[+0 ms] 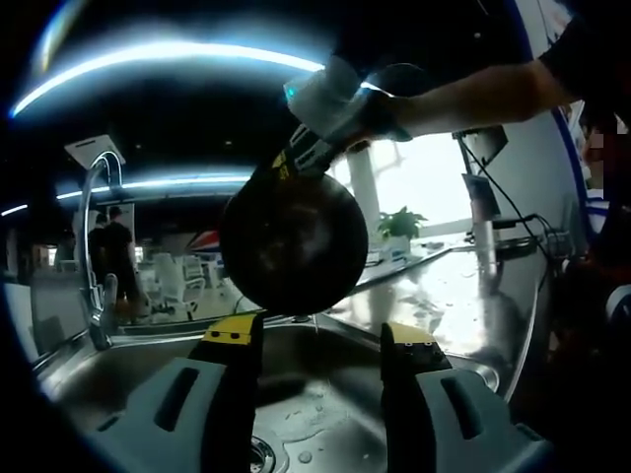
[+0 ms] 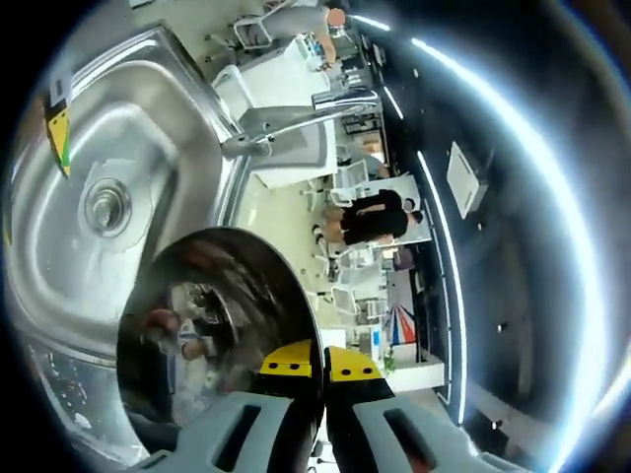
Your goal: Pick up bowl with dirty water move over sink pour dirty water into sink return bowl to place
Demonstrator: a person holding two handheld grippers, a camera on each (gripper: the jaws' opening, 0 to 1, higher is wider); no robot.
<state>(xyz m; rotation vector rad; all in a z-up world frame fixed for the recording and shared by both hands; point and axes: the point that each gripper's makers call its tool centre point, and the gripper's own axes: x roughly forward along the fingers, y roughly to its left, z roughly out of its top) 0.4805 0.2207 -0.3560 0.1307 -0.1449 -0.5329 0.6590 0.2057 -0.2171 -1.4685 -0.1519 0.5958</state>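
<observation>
Bowl [image 1: 294,239] hangs tipped on edge over the sink [image 1: 108,370], its rim pinched in the right hand-held gripper [image 2: 322,370], jaws closed on it. Left hand-held gripper [image 1: 321,340] waits beneath, jaws apart, holding nothing. Best to keep the rim grip firm, the mouth aimed near the drain [image 2: 105,204], and let it drip before righting.

Dark ceiling, light strips [image 1: 148,54]; bright window [image 1: 434,177]; white chairs [image 1: 177,281].

I can read no text, label or number anywhere. Nothing legible stands before my jaws.
</observation>
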